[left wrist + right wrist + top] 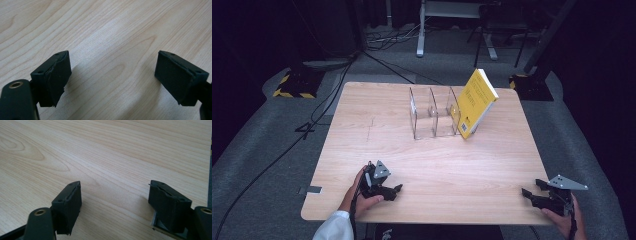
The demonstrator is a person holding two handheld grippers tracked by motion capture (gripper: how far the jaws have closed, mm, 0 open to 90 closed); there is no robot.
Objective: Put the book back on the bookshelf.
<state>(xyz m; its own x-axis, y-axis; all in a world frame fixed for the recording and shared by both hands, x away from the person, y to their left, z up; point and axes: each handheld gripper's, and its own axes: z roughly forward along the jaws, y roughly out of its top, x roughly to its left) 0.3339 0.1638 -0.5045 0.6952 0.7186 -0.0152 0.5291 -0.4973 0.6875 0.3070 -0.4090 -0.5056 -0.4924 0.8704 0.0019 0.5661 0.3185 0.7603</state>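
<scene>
A yellow book leans tilted against the right end of a clear acrylic divider rack at the far middle of the wooden table. My left gripper rests on the table near the front left edge, held by a hand in a white sleeve. Its jaws stand wide apart with bare wood between them, as the left gripper view shows. My right gripper sits at the front right corner. In its own view the right gripper is open over bare wood.
Beyond the table lie grey carpet, black cables, yellow-and-black striped stand bases and a white table leg. The table's right edge runs close beside the right gripper.
</scene>
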